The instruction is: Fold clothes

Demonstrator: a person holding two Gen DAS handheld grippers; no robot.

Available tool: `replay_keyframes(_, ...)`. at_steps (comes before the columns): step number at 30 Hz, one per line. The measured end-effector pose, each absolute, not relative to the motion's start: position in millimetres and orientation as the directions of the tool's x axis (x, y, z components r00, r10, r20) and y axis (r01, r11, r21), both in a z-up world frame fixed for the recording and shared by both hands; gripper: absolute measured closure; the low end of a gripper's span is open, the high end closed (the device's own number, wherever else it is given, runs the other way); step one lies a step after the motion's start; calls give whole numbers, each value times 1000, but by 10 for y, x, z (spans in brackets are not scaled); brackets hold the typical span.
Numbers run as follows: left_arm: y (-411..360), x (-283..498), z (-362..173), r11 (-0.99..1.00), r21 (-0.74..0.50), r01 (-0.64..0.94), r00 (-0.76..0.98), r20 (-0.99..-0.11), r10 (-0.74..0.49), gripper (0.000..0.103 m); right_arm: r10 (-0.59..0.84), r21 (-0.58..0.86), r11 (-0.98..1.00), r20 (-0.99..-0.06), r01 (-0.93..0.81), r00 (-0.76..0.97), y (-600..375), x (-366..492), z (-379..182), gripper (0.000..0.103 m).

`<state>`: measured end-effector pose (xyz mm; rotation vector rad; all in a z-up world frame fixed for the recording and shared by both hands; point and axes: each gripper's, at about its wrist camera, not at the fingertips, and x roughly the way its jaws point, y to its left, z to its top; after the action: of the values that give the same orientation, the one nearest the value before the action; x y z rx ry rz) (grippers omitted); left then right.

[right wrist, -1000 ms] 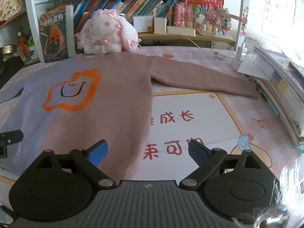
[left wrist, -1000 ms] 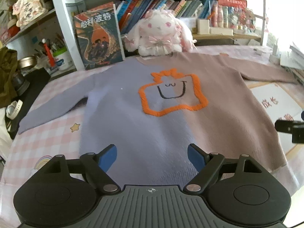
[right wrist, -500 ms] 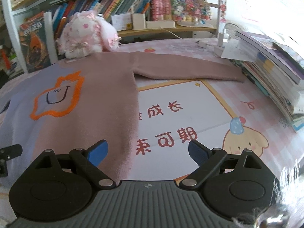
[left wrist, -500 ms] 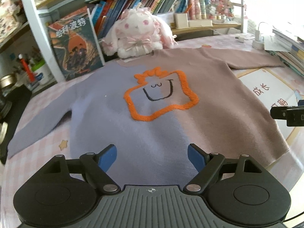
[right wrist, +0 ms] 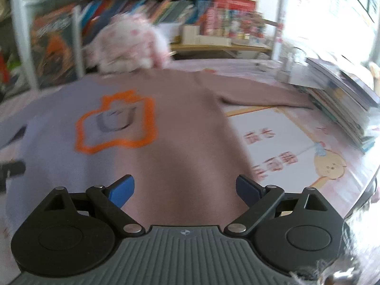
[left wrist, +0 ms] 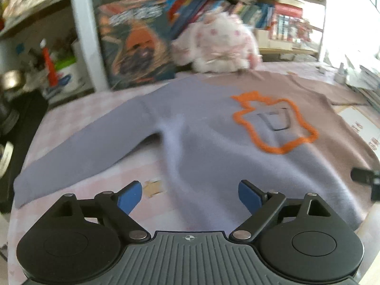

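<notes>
A two-tone sweater (left wrist: pixel 213 142) lies flat and face up on the tabletop (left wrist: pixel 71 109), lilac on one half and dusty pink on the other, with an orange outline around a drawn smile on its chest. Beside the sweater's pink hem, the tabletop mat (right wrist: pixel 273 128) carries red Chinese characters and a cartoon dog, but motion blur leaves the writing unreadable. Beyond the sweater's collar sits a pink-and-white plush rabbit (left wrist: pixel 220 45), and next to it a book (left wrist: pixel 135 47) stands upright; its cover title is too smeared to read.

The left gripper (left wrist: pixel 190 194) tilts down over the sweater's lilac hem, near the armpit; its jaws have just been opening, now spread wide with nothing between them. The right gripper (right wrist: pixel 185 190) tilts down over the sweater's pink hem, jaws also spread apart and empty, not touching the fabric.
</notes>
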<state>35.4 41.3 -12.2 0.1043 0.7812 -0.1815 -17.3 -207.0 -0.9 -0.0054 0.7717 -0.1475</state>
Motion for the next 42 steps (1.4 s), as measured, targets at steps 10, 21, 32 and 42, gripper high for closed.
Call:
replay_keyframes(10, 1238, 393, -223, 995, -72, 75, 696, -711, -104, 12, -152, -127, 988, -699, 87, 699, -1352, -118, 32, 10)
replay_keyframes(21, 1987, 277, -310, 991, -69, -117, 695, -718, 32, 12, -112, -133, 991, -722, 22, 683, -910, -23, -13, 10)
replay_keyframes(32, 2606, 361, -300, 945, -104, -309, 715, -681, 159, 17, -20, -125, 987, -722, -102, 692, -494, 31, -52, 10)
replay_keyframes(42, 2812, 661, -490, 884, -211, -416, 695, -701, 160, 44, -53, -155, 985, -706, -81, 706, -521, 29, 15, 10)
